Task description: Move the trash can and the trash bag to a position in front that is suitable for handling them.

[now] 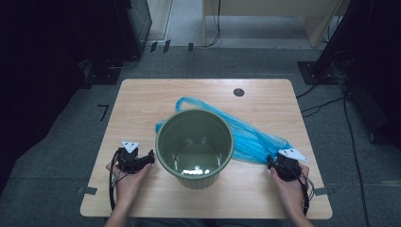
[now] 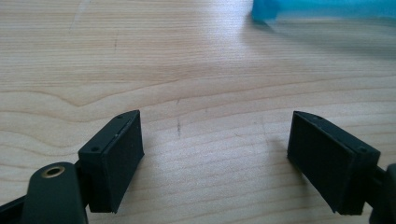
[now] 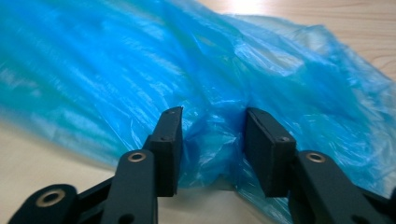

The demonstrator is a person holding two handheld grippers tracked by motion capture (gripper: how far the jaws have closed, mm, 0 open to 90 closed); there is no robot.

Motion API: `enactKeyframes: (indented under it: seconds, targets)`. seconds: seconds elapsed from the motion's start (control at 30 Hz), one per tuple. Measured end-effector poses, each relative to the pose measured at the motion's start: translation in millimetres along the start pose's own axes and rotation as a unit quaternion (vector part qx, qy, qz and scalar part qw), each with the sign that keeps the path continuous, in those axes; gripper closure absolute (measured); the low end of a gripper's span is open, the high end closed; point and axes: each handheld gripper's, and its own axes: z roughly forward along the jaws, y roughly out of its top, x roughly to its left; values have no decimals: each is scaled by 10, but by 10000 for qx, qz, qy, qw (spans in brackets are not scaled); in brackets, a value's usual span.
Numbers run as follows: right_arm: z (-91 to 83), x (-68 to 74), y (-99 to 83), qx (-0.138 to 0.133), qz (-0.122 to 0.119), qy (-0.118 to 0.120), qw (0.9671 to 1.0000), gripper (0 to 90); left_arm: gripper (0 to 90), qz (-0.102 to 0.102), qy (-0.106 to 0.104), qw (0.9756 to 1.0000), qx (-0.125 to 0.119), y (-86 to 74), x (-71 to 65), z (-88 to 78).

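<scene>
On the wooden table point(image 1: 142, 101) a green bucket point(image 1: 194, 146) stands upright, and a blue plastic bag point(image 1: 250, 137) lies behind it, toward the right. At the bag's near end, the right gripper point(image 3: 212, 140) has its jaws half open, with bag film bunched between them. Beside the bucket, the left gripper point(image 2: 215, 158) rests wide open and holds nothing.
</scene>
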Motion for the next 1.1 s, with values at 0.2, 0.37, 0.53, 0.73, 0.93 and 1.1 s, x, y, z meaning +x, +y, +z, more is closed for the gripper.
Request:
enactKeyframes:
  seconds: [0.2,0.37,0.53,0.73,0.93,1.1]
  targets:
    - [-210,338,-156,-44,-530,692,9962,410,174,3,1,10000,4,0,1,0]
    - [-423,553,-28,-603,-922,1251,9860,314,175,-4,-1,10000,-1,0,1,-1]
    - [-517,537,336,-881,-1596,1398,9732,193,176,1,0,10000,-1,0,0,0]
    - [-163,584,673,-646,-2241,1682,9578,159,176,-1,4,10000,3,1,-3,0]
    - [278,691,730,-175,-2436,1968,9495,147,178,0,-4,10000,-3,-3,-1,-3]
    - [533,785,740,174,-2572,1693,9512,140,179,14,-15,10000,-1,-5,0,-6]
